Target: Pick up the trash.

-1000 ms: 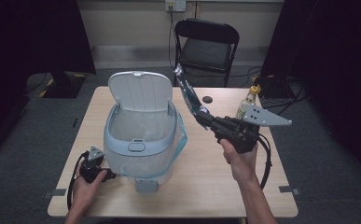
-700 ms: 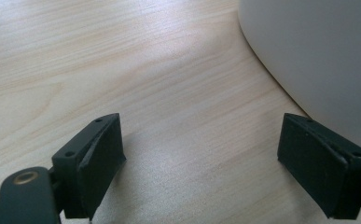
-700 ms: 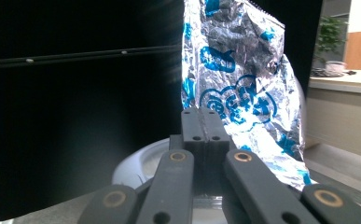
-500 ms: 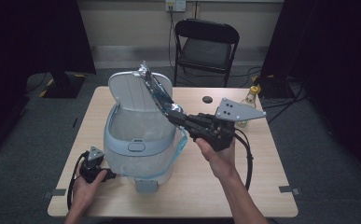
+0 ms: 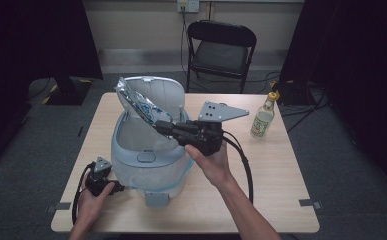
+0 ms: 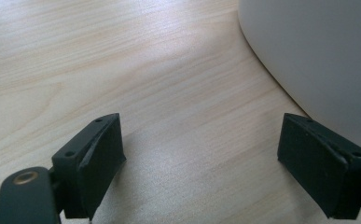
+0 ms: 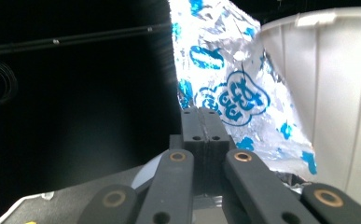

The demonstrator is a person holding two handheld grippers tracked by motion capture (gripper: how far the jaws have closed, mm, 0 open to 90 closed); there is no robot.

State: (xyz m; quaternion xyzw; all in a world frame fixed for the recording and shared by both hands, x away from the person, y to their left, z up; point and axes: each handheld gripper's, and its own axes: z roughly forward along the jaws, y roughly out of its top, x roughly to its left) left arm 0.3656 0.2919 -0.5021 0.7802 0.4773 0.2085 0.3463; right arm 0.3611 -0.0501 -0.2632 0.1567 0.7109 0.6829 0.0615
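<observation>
1. Right gripper (image 5: 162, 128) over the open bin (image 5: 146, 160), jaws pressed together on one edge of a crinkled silver-and-blue foil wrapper (image 5: 140, 104); wrapper upright, above the bin's mouth and in front of the raised lid (image 5: 168, 95).
2. Thin pinch at one edge only: risk of slipping loose and dropping outside the rim onto the desk (image 5: 276, 180).
3. Wrapper close to the lid: risk of catching on it or nudging it shut during lowering.
4. Light, stiff foil: likely to stay stuck to a pad after release, or spring back up over the rim.
5. Left gripper (image 5: 99, 170) resting on the desk just beside the bin wall, jaws spread and empty; no steadying hold, so a bump could shift the bin.
6. Glass bottle (image 5: 262, 116) well apart; little danger there.
</observation>
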